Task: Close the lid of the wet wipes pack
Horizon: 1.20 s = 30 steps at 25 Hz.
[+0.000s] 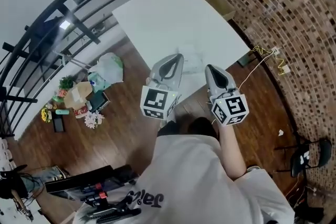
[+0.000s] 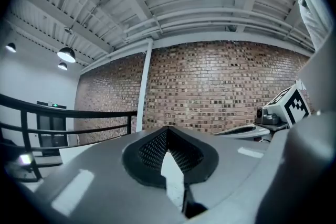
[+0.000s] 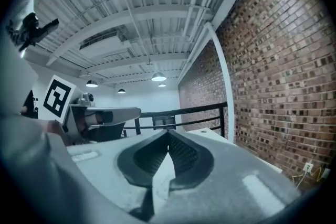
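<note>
White table point(image 1: 157, 13) ahead, wipes pack point(image 1: 193, 57) by its near edge; your left gripper point(image 1: 179, 56) and right gripper point(image 1: 209, 67) are clamped together, empty. Drop lower, then press the lid.

left gripper point(image 2: 167, 132): jaws pressed together, nothing between them, pointing forward and about level
right gripper point(image 3: 168, 135): jaws pressed together, empty, pointing forward
spacing: the 2 grippers side by side, near each other, not touching, held out in front of the chest
right forearm point(image 1: 231, 148): bare, reaching forward from the sleeve to its gripper

shirt print point(image 1: 144, 198) upside down, illegible; no other text
</note>
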Motion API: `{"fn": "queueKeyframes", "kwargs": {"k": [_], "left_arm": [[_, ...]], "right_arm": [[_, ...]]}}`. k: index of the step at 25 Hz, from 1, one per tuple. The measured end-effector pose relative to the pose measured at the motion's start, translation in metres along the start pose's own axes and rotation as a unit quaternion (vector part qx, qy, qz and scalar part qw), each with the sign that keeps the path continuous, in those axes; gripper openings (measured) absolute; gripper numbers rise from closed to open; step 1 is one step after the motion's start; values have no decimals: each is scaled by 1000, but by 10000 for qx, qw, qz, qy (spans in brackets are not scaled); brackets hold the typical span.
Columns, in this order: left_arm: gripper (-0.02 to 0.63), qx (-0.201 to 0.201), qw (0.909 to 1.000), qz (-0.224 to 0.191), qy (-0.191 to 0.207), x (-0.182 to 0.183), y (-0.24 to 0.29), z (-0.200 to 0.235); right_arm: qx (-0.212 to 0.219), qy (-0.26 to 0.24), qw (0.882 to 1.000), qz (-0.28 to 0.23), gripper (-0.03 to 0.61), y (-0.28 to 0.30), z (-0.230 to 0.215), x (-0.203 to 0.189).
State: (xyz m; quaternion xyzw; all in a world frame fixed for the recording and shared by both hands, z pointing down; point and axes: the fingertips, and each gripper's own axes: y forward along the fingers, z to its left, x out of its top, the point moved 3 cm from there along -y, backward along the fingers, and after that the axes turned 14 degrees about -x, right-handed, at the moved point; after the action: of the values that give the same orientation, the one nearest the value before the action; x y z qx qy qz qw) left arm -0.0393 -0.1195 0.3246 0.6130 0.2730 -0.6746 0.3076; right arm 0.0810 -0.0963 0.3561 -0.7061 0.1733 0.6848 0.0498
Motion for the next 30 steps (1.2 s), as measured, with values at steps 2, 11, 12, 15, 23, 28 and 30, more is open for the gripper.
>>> {"fn": "queueKeyframes", "kwargs": {"k": [2, 11, 12, 15, 23, 28, 30], "left_arm": [[17, 99, 9998, 49, -147, -7, 5, 29], [17, 509, 9926, 706, -849, -71, 39, 104], [17, 532, 9915, 772, -899, -75, 45, 111], [17, 638, 9881, 943, -1030, -86, 58, 129], [25, 615, 9608, 1897, -1927, -169, 89, 163], [179, -47, 9369, 1945, -2905, -208, 102, 163], [198, -290, 9283, 1912, -3177, -216, 106, 163]], "right_arm": [[68, -40, 9998, 196, -11, 24, 2, -7], [208, 135, 9963, 822, -11, 110, -46, -41], [220, 163, 9957, 890, -11, 120, -54, -44], [314, 304, 9924, 1151, -11, 144, -72, -59], [1128, 655, 9699, 2055, -11, 201, -87, -120], [1467, 895, 9496, 2622, 75, 220, -85, -159], [1521, 1121, 9424, 2760, 75, 228, -84, -170]]}}
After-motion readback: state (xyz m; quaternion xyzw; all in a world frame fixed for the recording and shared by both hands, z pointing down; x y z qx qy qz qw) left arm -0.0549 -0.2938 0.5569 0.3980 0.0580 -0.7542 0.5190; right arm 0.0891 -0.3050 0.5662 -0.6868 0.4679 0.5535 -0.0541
